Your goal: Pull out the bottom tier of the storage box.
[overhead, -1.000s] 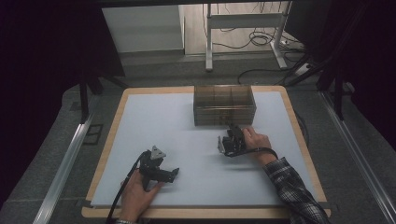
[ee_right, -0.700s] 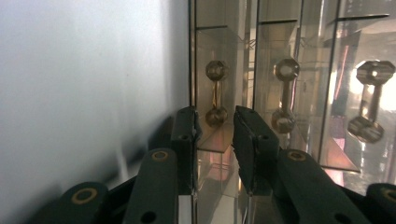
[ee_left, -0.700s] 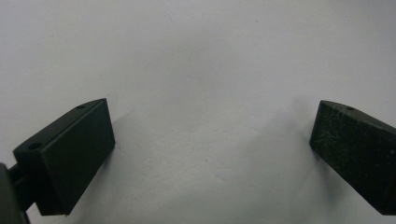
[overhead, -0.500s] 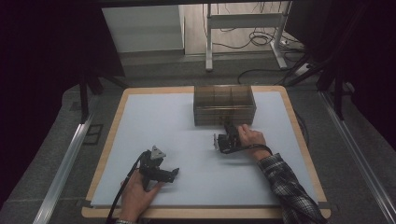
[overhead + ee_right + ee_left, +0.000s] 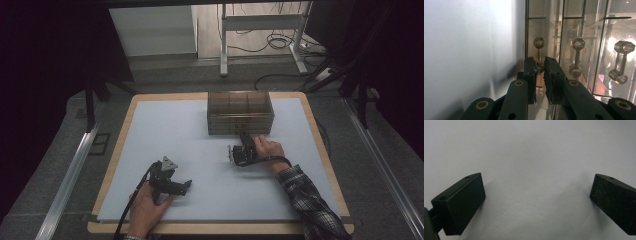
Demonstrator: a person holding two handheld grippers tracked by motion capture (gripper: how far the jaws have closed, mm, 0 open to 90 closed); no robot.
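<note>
The right gripper is at the front face of the clear drawer box, which stands toward the far edge of the white mat, a little right of the middle. Over the last second the hand has slid a short way toward the box, and the jaws have just been closing. In the right gripper view they stand nearly together around the lower end of the leftmost drawer handle, a clear bar with a faceted knob at each end. The gap between the pads is very narrow and the handle's end sits right in it; whether the pads already press on it I cannot tell for certain, but it reads as a grip taken or all but taken. Two more handles show further right on the neighbouring drawers, untouched.

The left gripper lies on the mat near the front edge, left of the middle, in the same place as a second ago. Its jaws are wide apart with bare mat between them.

So the reach looks finished and the grasp on the handle is being made; the likely next move is a straight pull to draw that drawer out toward the front edge
</note>
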